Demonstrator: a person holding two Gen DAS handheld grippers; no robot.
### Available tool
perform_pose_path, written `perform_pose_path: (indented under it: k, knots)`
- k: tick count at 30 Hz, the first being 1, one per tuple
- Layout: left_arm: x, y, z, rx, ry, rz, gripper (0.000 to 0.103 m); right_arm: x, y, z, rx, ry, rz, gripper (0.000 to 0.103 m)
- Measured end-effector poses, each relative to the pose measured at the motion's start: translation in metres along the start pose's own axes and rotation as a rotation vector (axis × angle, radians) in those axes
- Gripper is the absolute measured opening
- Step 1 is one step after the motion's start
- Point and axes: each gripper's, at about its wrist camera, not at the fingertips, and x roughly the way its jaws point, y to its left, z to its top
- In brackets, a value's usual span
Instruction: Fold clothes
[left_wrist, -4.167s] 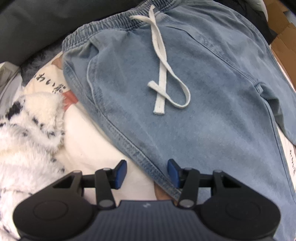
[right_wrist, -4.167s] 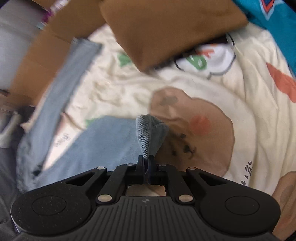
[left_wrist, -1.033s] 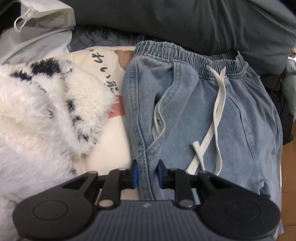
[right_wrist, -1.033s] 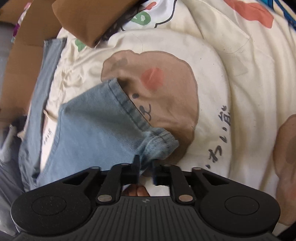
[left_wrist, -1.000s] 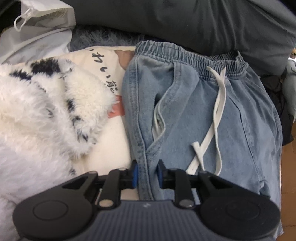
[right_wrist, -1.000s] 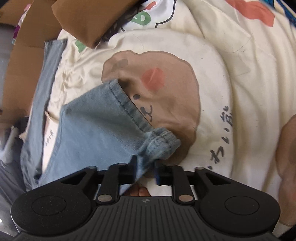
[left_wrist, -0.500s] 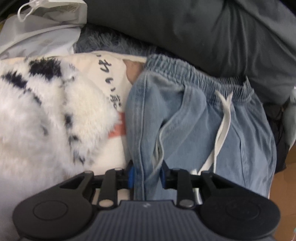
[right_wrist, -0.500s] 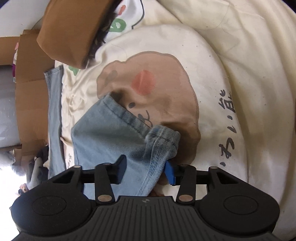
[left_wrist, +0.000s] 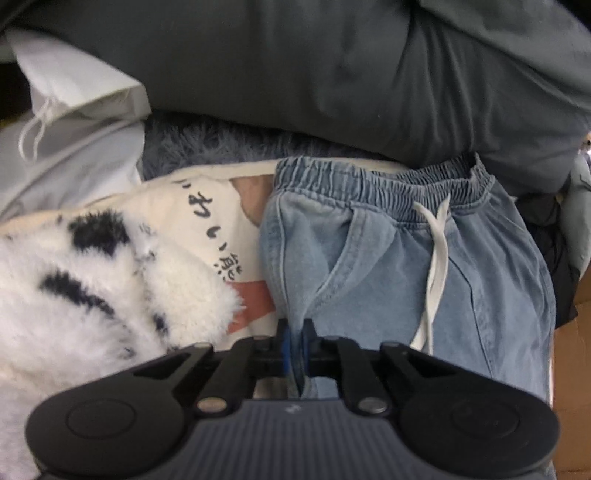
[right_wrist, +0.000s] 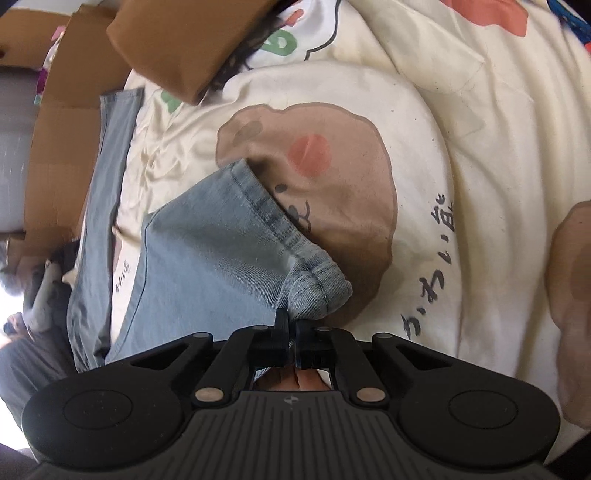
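Left gripper (left_wrist: 294, 341) was open beside the denim shorts (left_wrist: 388, 273) side seam; fingers now pinched tight on that seam, view swung up toward the waistband. Right gripper (right_wrist: 290, 338) let go of the leg hem (right_wrist: 317, 291) half a second ago, jaws apart, and has now re-clamped on it.

The left gripper (left_wrist: 294, 345) had its jaws clamped on the side seam of the light-blue denim shorts (left_wrist: 388, 266), whose elastic waistband lay farthest from the camera with a white drawstring (left_wrist: 437, 266) trailing down the front. A fluffy white-and-black garment (left_wrist: 96, 280) lay to the left on a cream printed sheet (left_wrist: 207, 206), beneath a dark grey pillow (left_wrist: 332, 70).
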Motion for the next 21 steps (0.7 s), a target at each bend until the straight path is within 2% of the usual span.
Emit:
perform_pose_path:
  k: [5, 13, 16, 19, 21]
  knots:
    - [0.007, -0.002, 0.005, 0.040, 0.003, 0.043, 0.006, -0.003, -0.003, -0.008, -0.025, 0.019, -0.046, 0.001]
    - [0.036, -0.007, 0.005, 0.106, 0.030, 0.136, 0.006, 0.029, -0.024, -0.020, -0.039, 0.084, -0.144, 0.001]
    - [0.042, -0.010, 0.007, 0.115, 0.044, 0.149, 0.008, 0.032, -0.023, -0.019, -0.056, 0.088, -0.157, 0.006]
    - [0.039, -0.011, 0.009, 0.112, 0.042, 0.151, 0.014, 0.023, -0.022, -0.016, -0.060, 0.087, -0.127, 0.013]
    - [0.035, -0.010, 0.011, 0.111, 0.038, 0.150, 0.017, 0.013, -0.020, -0.013, -0.070, 0.068, -0.102, 0.024]
